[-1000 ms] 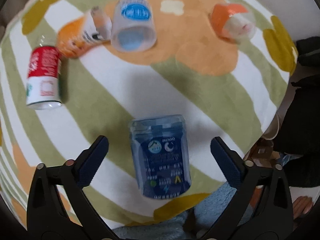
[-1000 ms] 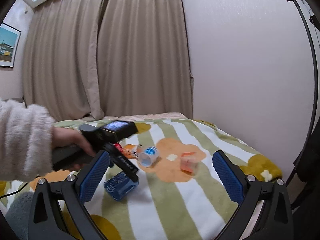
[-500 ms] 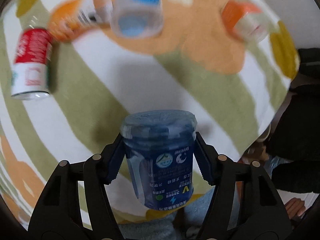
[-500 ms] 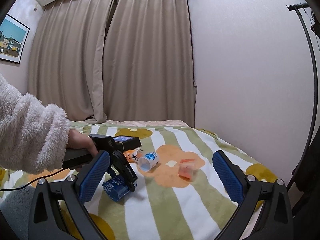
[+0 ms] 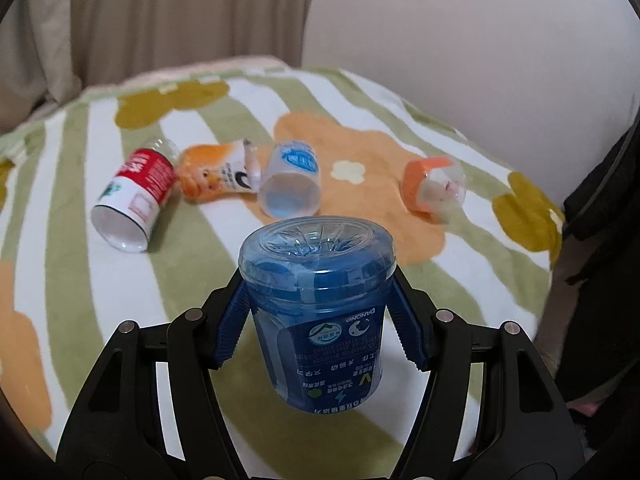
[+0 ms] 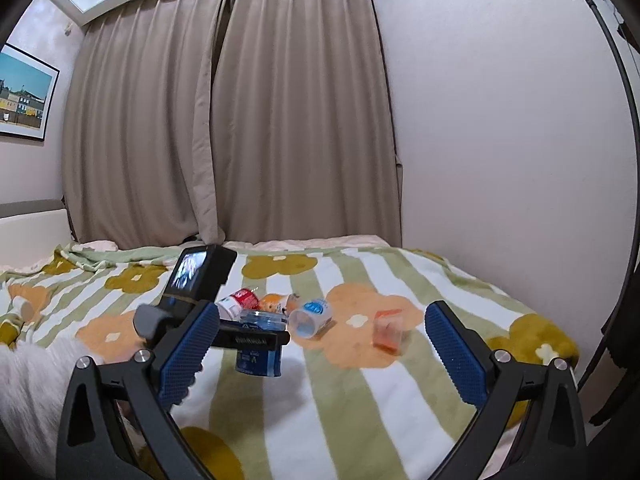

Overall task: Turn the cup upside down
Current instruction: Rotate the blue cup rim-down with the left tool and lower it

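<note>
My left gripper (image 5: 318, 308) is shut on a dark blue translucent cup (image 5: 318, 312), holding it above the blanket with its closed base up and its label upside down. The same cup (image 6: 260, 344) shows in the right wrist view, clamped in the left gripper (image 6: 256, 338) over the blanket. My right gripper (image 6: 316, 356) is open and empty, held back from the bed, well apart from the cup.
On the striped flower blanket (image 5: 100, 272) lie a red-and-white cup (image 5: 134, 200), an orange pouch (image 5: 216, 174), a clear cup with a blue label (image 5: 290, 186) and an orange cup (image 5: 434, 190). Curtains (image 6: 224, 120) and a wall (image 6: 500, 140) stand behind; the bed edge is at right.
My left gripper closed on the blue cup, lifted it off the blanket and tilted up so the cup's base now faces up. The right gripper stayed open.
</note>
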Motion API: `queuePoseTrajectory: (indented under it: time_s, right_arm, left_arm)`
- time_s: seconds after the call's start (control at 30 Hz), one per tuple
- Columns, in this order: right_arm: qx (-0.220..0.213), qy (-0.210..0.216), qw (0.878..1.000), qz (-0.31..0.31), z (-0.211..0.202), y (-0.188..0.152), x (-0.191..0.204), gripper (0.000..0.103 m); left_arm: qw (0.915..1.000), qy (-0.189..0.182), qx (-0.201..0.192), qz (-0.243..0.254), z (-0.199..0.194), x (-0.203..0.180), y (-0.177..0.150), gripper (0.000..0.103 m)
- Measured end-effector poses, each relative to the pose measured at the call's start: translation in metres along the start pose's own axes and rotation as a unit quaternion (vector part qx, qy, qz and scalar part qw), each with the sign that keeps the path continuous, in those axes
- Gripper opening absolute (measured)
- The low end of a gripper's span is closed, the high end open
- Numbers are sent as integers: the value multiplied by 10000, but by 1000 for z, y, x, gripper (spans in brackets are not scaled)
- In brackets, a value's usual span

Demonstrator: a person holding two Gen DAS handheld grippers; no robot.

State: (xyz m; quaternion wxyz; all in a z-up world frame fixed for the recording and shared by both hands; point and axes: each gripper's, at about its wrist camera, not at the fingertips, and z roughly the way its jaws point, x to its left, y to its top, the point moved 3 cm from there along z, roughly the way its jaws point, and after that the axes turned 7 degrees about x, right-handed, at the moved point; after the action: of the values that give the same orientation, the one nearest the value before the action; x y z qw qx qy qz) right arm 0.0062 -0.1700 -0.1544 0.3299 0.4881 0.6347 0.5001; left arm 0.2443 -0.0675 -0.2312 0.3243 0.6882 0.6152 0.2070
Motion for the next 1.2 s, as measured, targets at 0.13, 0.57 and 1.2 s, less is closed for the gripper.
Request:
queuePoseTrajectory:
  time_s: [0.13,0.57,1.2]
  right_arm:
    - [119,-4,9999,37,5,-13,2,103]
    - [276,330,9990,106,11,-31,13,103]
    - [498,327,9977,329,12,-35,6,103]
  left_arm:
    - [9996,158,-196,156,6,4,-6,62]
    - [9996,184,130,148,0,4,-32,62]
    - [9986,401,182,277,-13,-10,-29,103]
